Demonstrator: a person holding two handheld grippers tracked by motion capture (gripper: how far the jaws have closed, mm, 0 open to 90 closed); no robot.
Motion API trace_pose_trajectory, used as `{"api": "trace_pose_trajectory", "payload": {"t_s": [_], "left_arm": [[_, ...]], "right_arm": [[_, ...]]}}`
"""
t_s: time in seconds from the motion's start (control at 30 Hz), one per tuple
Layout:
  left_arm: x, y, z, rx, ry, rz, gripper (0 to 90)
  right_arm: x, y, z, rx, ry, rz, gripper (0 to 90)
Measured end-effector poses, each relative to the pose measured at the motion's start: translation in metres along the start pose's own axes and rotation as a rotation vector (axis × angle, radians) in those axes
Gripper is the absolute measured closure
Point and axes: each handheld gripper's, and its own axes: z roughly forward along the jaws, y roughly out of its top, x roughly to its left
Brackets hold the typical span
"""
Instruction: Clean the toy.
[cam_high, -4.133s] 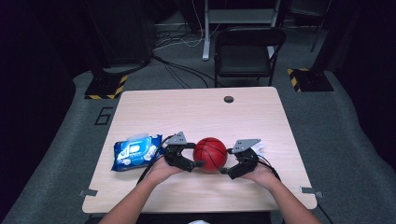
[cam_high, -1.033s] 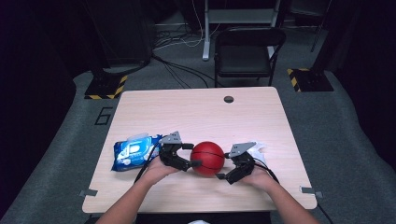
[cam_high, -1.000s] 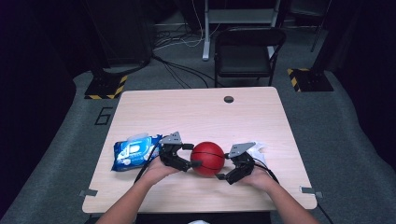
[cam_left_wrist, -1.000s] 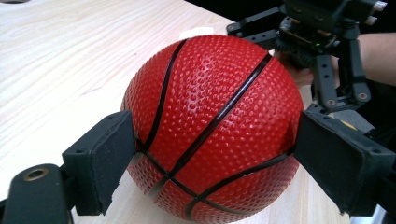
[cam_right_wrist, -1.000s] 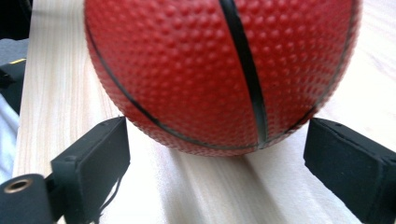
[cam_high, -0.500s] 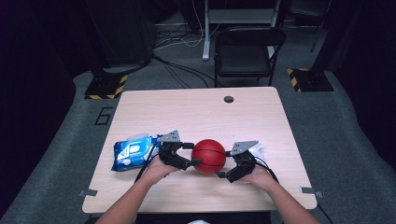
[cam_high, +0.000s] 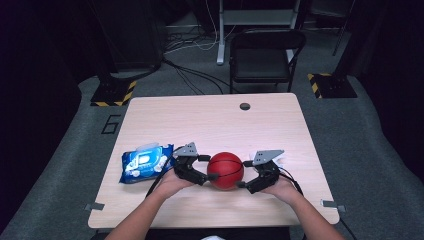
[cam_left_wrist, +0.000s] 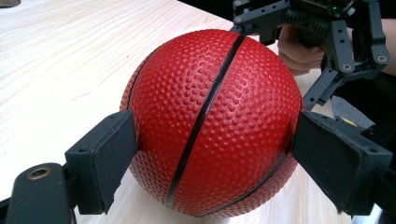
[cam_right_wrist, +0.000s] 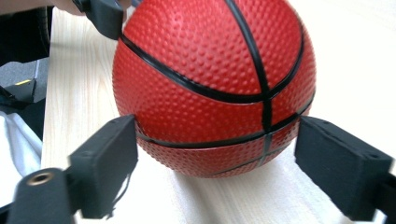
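A small red basketball (cam_high: 225, 170) with black seams rests near the front of the wooden table (cam_high: 210, 120), between my two grippers. My left gripper (cam_high: 209, 167) holds it from the left; in the left gripper view its pads (cam_left_wrist: 107, 161) press on both sides of the ball (cam_left_wrist: 210, 121). My right gripper (cam_high: 243, 174) comes in from the right. Its jaws have just been closing, and in the right gripper view the pad tips (cam_right_wrist: 116, 149) touch the ball's (cam_right_wrist: 215, 84) lower near side. The right gripper (cam_left_wrist: 327, 28) faces the left one across the ball.
A blue packet of wipes (cam_high: 145, 162) lies just left of my left hand. A small dark round cap (cam_high: 244, 106) sits at the table's far edge. Behind the table stands a black chair (cam_high: 262, 55), with cables on the grey floor.
The right gripper has shifted slightly up and right in the picture, against the ball. The left gripper, the ball and the wipes packet stay where they were.
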Motion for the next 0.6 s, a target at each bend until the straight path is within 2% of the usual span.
{"api": "trace_pose_trajectory", "payload": {"t_s": [0.07,0.1,0.13,0.17,0.27,0.43,0.6], "left_arm": [[-0.001,-0.001,0.001,0.002,-0.003,-0.002,14.2],[-0.001,-0.001,0.001,0.002,-0.003,-0.002,14.4],[-0.002,-0.002,0.004,0.006,-0.012,0.0,14.1],[-0.002,-0.002,0.006,0.006,-0.012,0.002,14.4],[-0.001,-0.003,0.005,0.004,-0.009,-0.004,13.7],[-0.004,0.0,0.009,-0.004,-0.003,0.016,14.1],[-0.004,0.001,0.011,-0.008,-0.003,0.01,14.0]], "right_arm": [[0.0,0.003,-0.006,-0.039,0.003,0.015,15.3],[0.0,0.003,-0.006,-0.039,0.003,0.015,15.3],[0.002,0.012,-0.01,-0.073,-0.006,-0.001,16.3],[0.004,0.015,-0.01,-0.077,-0.008,-0.003,16.0],[0.005,0.02,-0.006,-0.064,-0.035,-0.009,16.4],[0.002,0.015,-0.009,-0.067,-0.03,0.003,16.9],[0.001,0.01,-0.013,-0.067,-0.032,0.029,16.9]]}}
